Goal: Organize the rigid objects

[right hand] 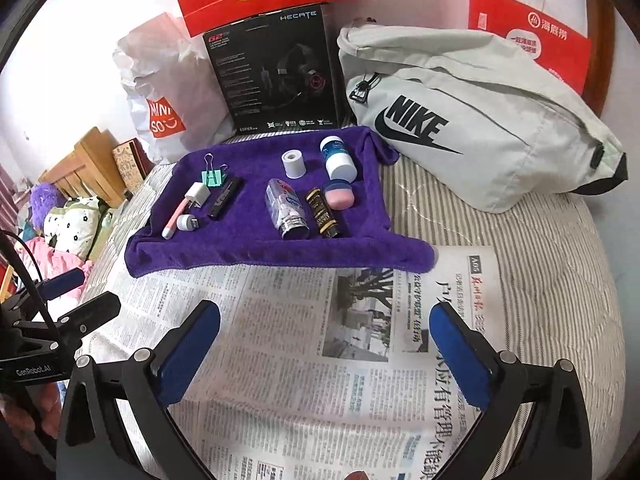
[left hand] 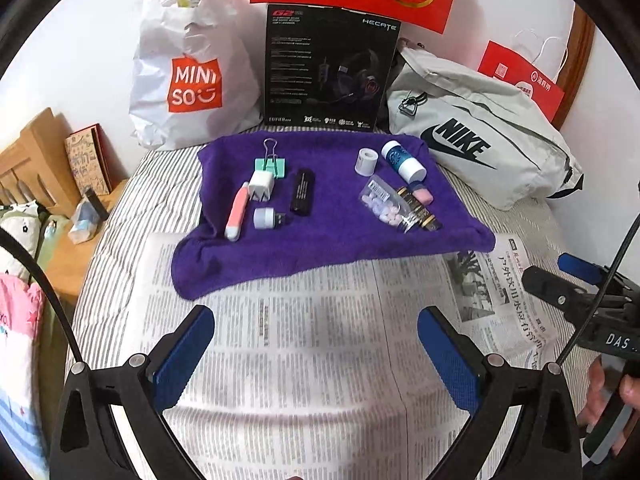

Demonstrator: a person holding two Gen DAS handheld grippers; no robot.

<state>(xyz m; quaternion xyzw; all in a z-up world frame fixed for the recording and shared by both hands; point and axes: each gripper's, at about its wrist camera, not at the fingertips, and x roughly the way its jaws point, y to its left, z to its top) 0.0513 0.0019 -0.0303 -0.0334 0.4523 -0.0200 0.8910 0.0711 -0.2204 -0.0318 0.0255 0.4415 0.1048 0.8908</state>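
Right gripper point(right hand: 324, 356) only partly in the left view, cut by the frame edge; print on the small items unreadable. Both grippers spread wide, empty, over the newspaper point(left hand: 320, 360); left gripper point(left hand: 316, 356) likewise. Small objects — binder clip point(left hand: 271, 165), charger plug point(left hand: 261, 185), pill bottle point(right hand: 285, 208) — lie on the purple towel point(left hand: 332, 240), well ahead of both.

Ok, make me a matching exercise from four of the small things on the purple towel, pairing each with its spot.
Things:
1. mint green binder clip
2. pink and white pen-shaped tool
3. blue bottle with white cap
4. clear pouch of pastel pills

Spots on the purple towel:
A. back right, lying on its side
B. far left edge
C. back left, wire handles up
D. right half, beside the black and gold tube

Pairs: 1-C, 2-B, 3-A, 4-D
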